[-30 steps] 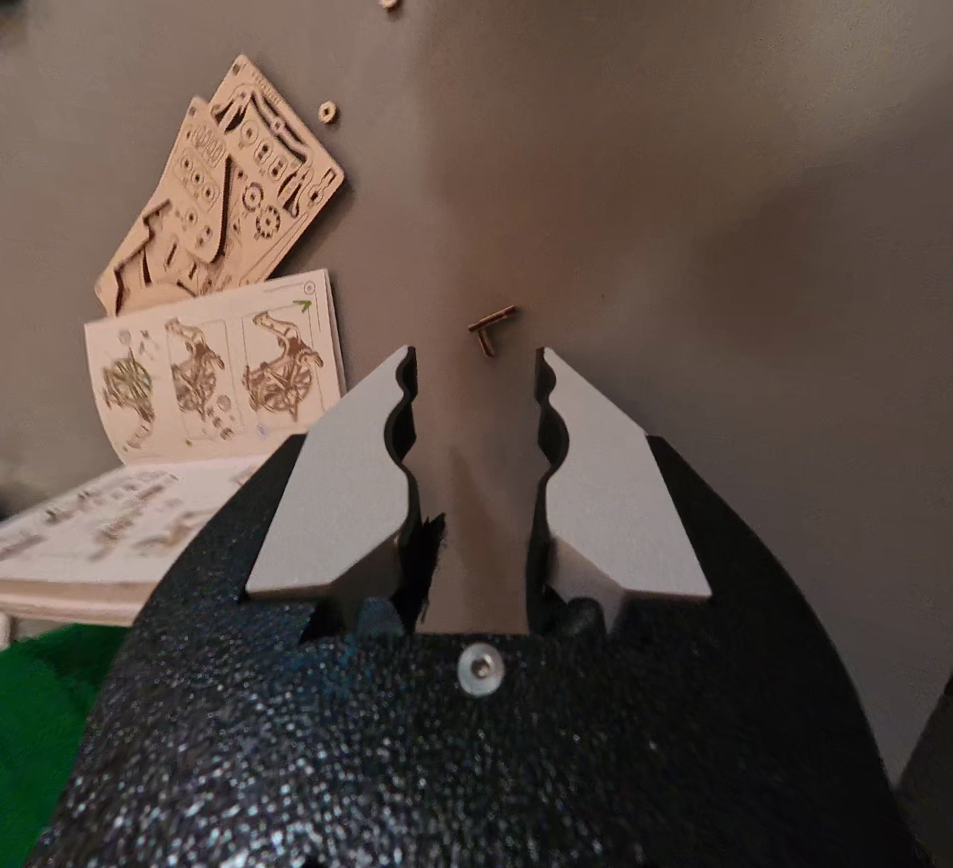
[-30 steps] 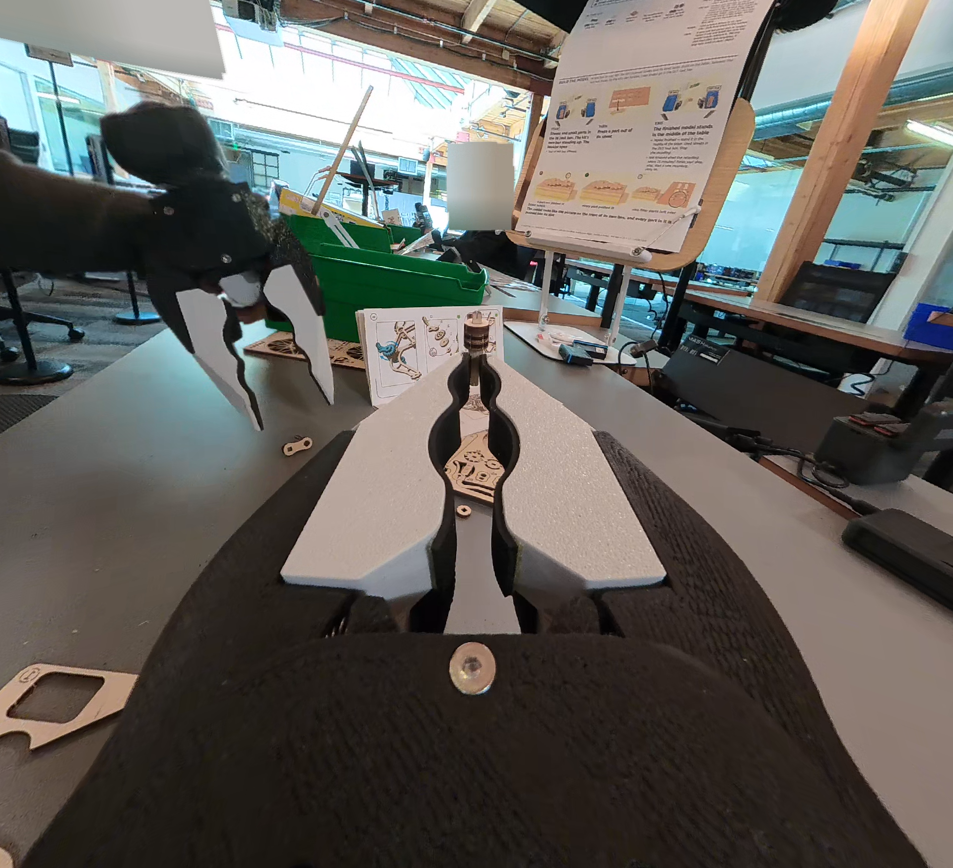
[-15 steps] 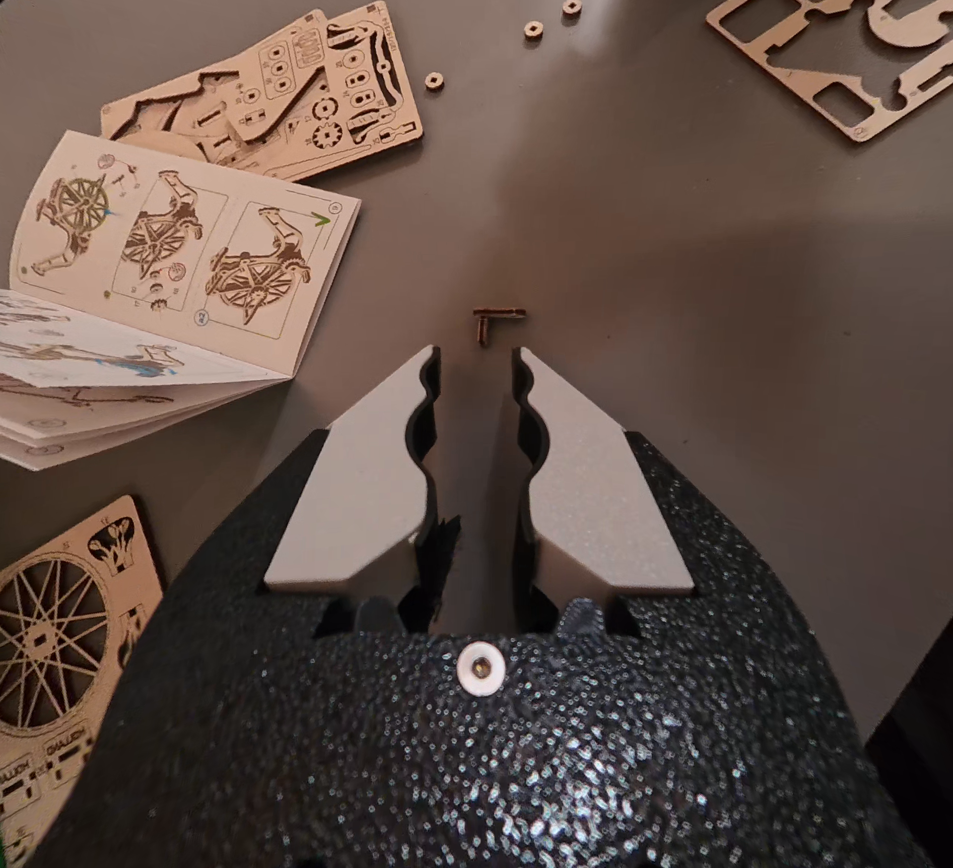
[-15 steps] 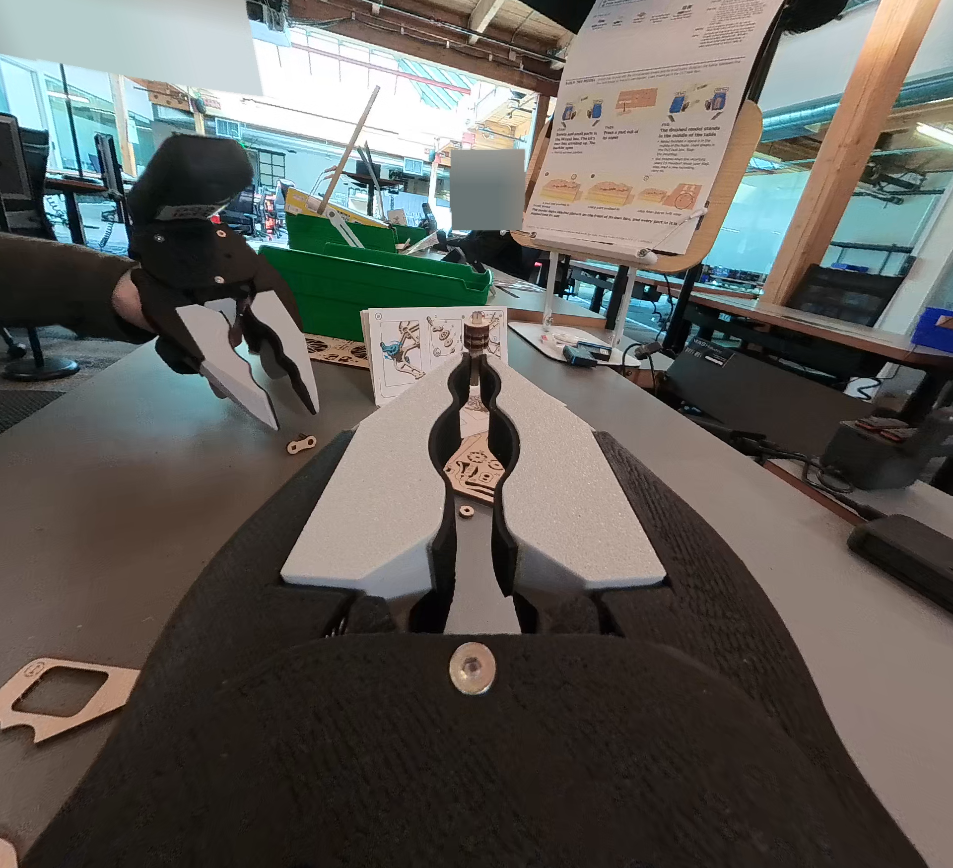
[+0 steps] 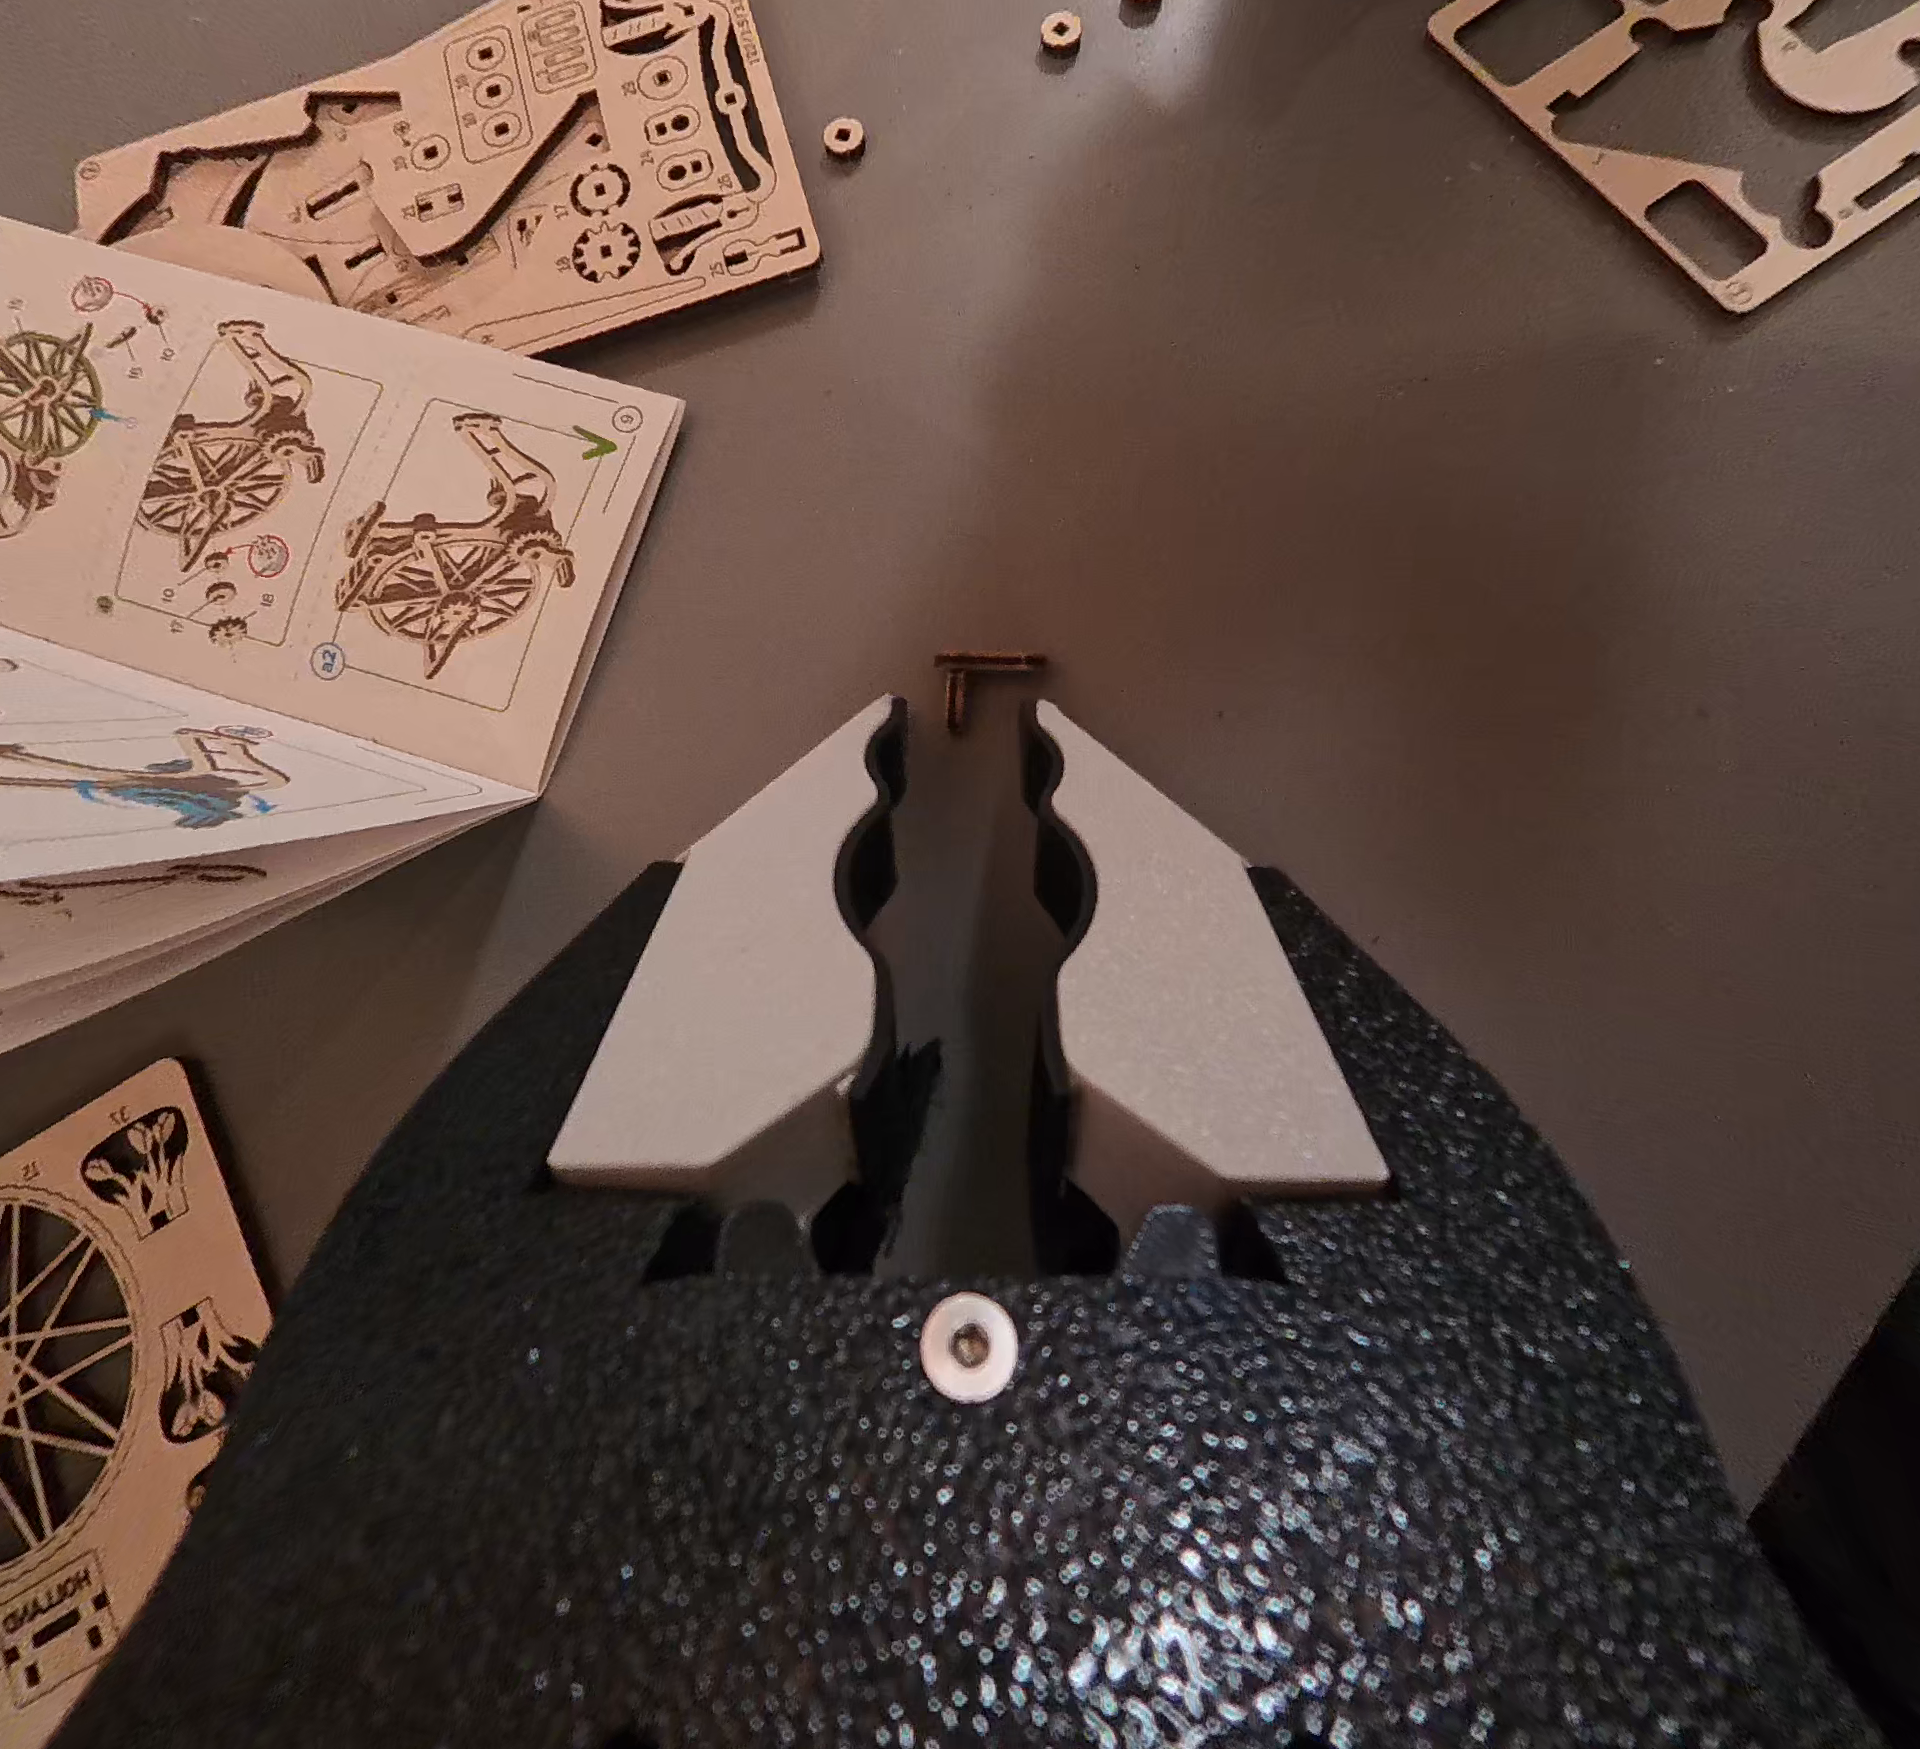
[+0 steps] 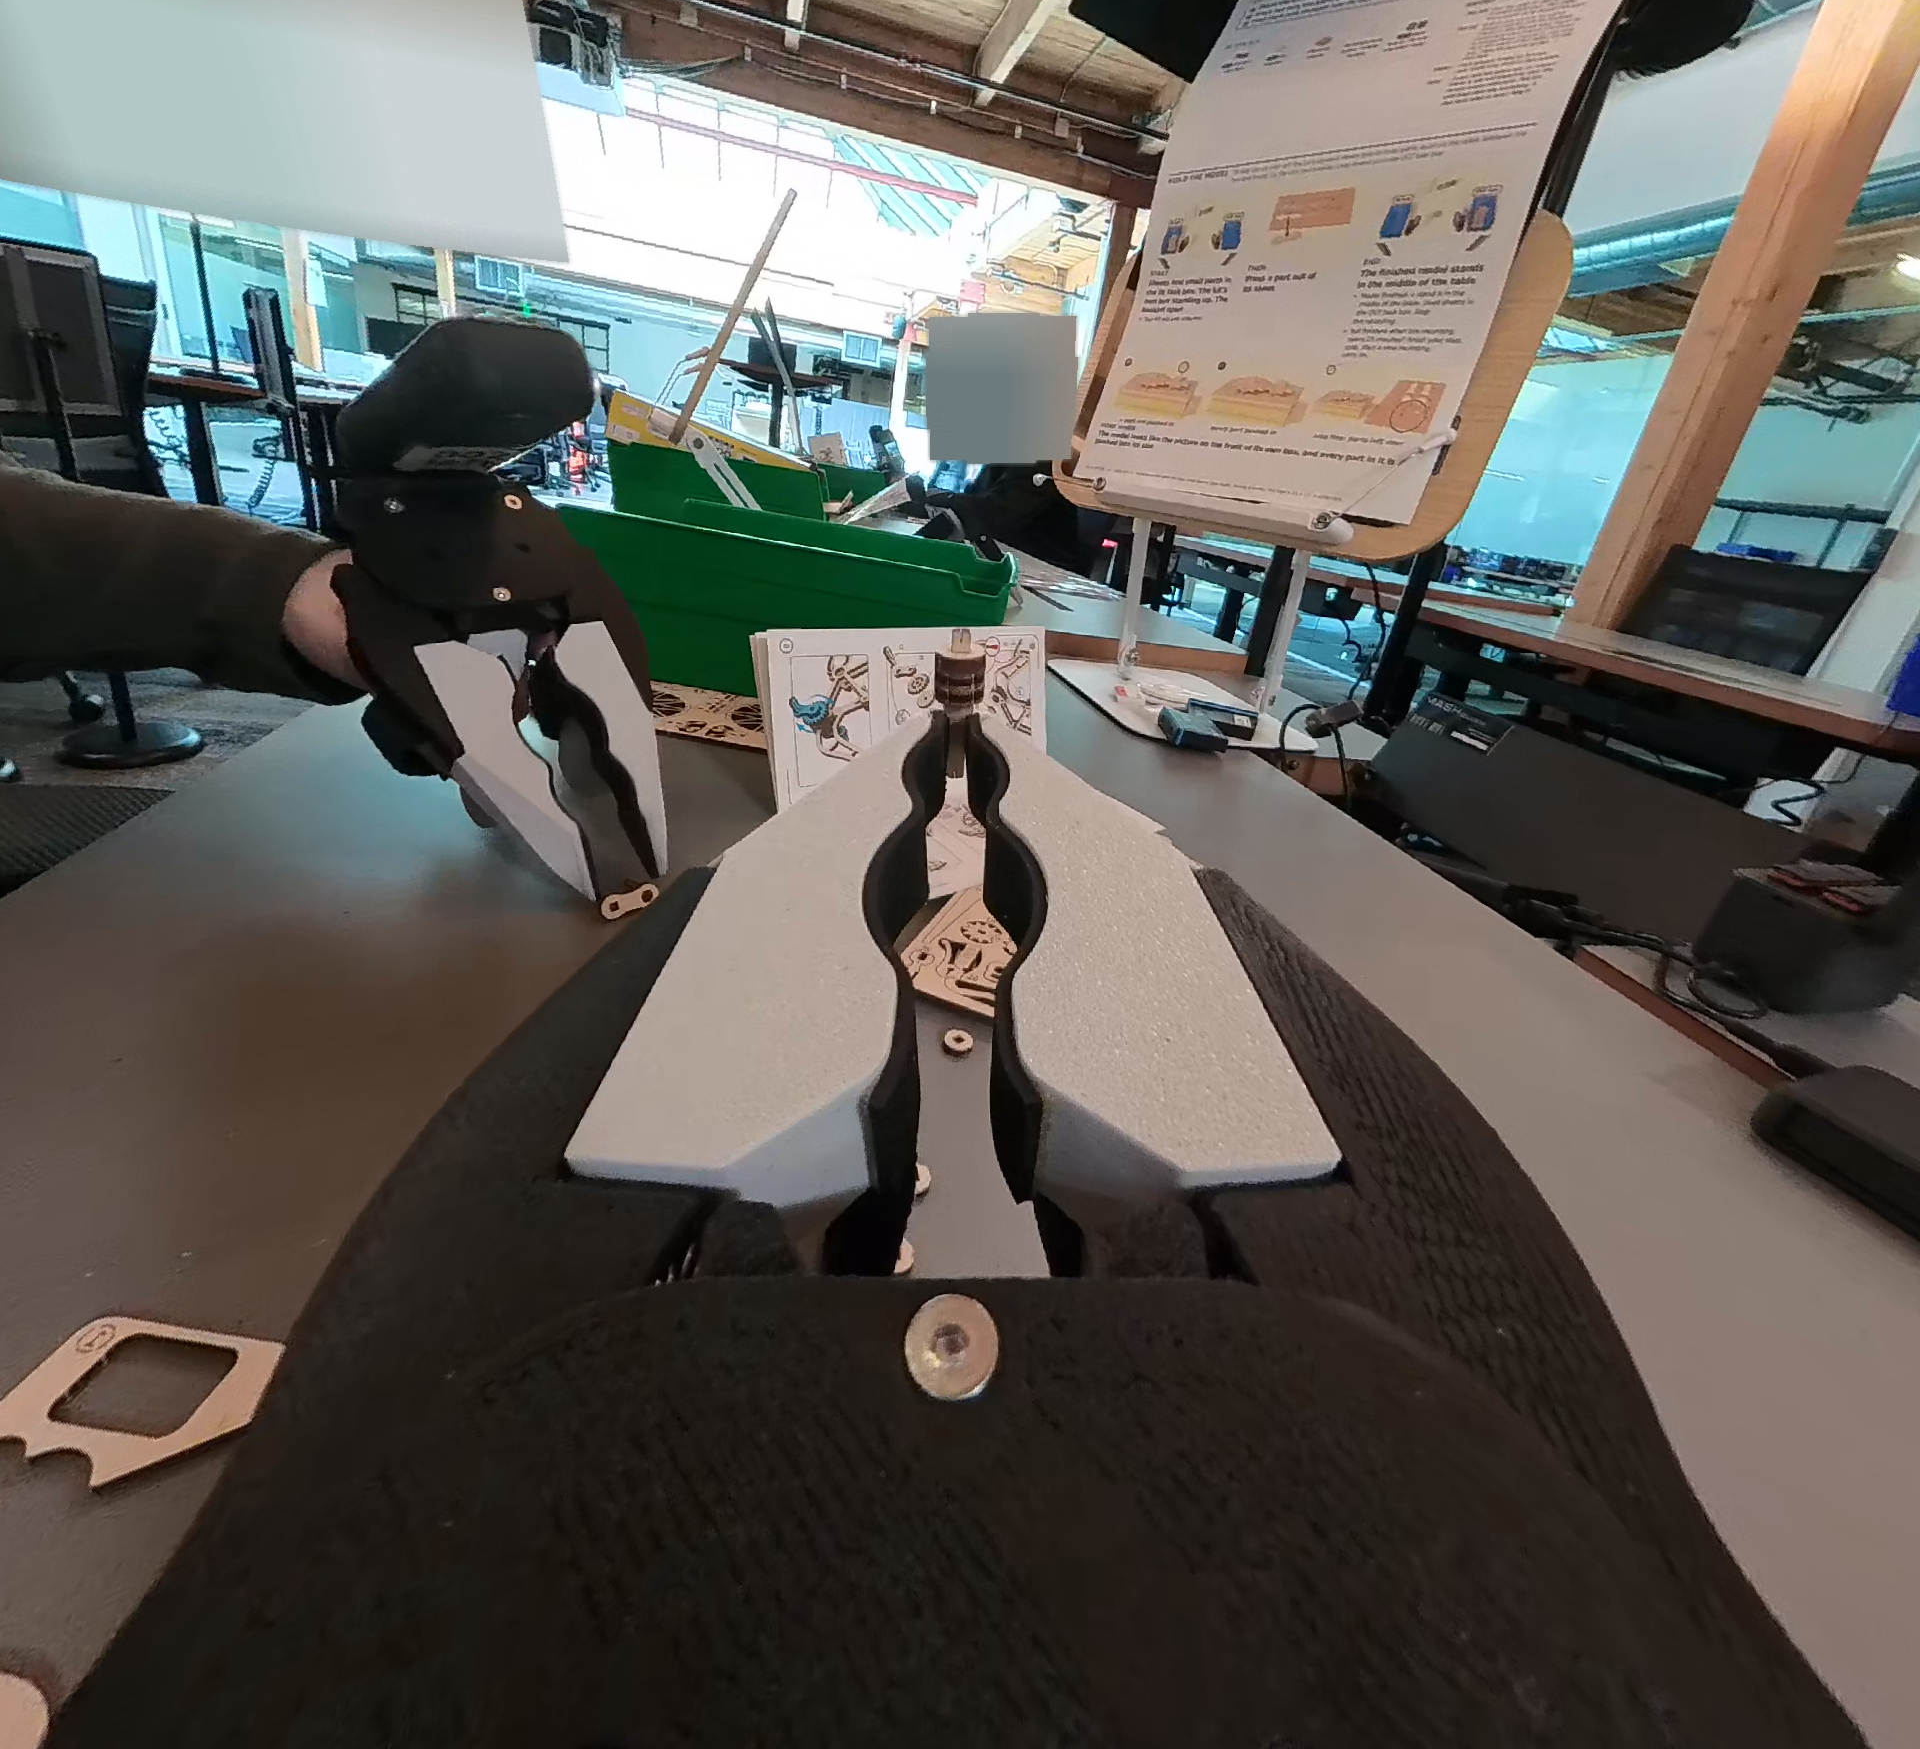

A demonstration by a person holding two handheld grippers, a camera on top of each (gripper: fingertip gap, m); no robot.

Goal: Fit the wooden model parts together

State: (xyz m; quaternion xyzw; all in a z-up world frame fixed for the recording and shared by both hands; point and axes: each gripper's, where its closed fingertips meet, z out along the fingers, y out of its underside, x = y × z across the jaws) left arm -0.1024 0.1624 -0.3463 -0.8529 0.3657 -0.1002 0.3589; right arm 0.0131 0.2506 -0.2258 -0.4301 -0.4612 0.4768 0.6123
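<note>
A small wooden link with a peg [image 5: 987,673] lies on the grey table [image 5: 1351,608]. My left gripper [image 5: 966,712] is open with a narrow gap, its tips right at the link, the peg between them. In the right wrist view the left gripper [image 6: 623,868] points down with its tips at table level beside the link [image 6: 630,899]. My right gripper [image 6: 956,749] is shut on a thin wooden axle with stacked dark washers [image 6: 958,683], held upright above the table.
An open instruction booklet [image 5: 312,556], part sheets [image 5: 582,172], a wheel sheet [image 5: 83,1336], an emptied frame [image 5: 1714,68] and loose washers [image 5: 1060,30] surround the link. Green bins [image 6: 790,577] and an instruction board on a stand [image 6: 1340,245] stand behind.
My left gripper has come down and tilted over the table until its tips reach the small link, and its jaws have narrowed. The right gripper has stayed still with the axle.
</note>
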